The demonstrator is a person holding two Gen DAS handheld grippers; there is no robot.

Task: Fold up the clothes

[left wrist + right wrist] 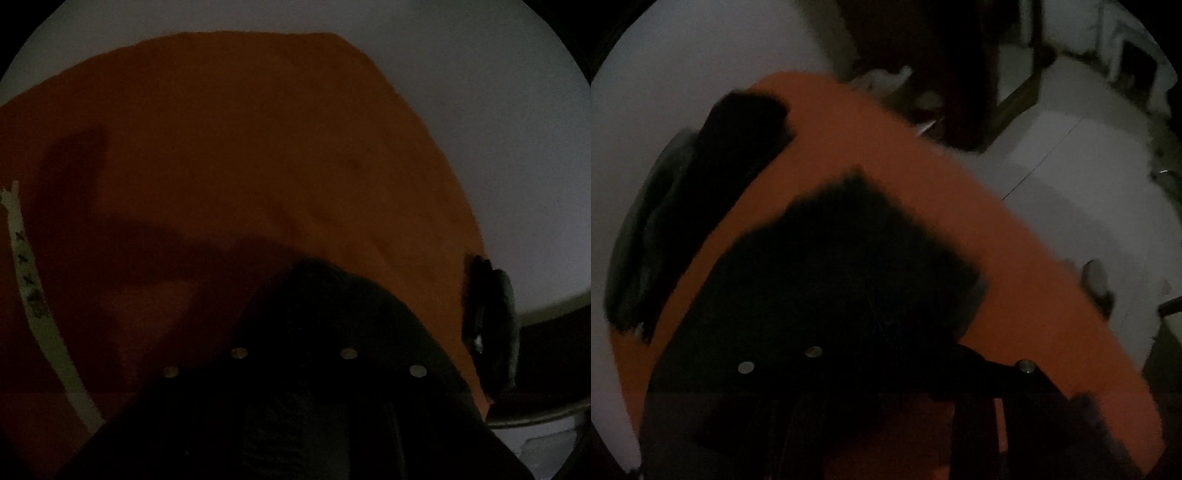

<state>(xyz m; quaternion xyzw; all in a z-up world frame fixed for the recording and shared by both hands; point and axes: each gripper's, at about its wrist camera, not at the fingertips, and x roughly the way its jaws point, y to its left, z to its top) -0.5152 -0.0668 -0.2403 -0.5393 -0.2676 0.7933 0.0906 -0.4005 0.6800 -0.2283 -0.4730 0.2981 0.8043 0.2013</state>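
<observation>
A black garment (849,258) lies spread on the orange table top (1015,277), just ahead of my right gripper (886,369). The right fingers are lost in the dark against the cloth, so the jaws' state does not show. In the left wrist view a fold of black cloth (317,295) bulges over my left gripper (293,343) and hides its fingertips. I cannot see whether either gripper pinches the fabric. The orange surface (258,129) stretches away beyond it.
A pile of dark folded clothes (694,192) sits at the table's left edge. A white strip with dark marks (33,295) runs along the left. A dark object (491,314) stands at the right table edge. Pale floor (1071,166) and furniture lie beyond.
</observation>
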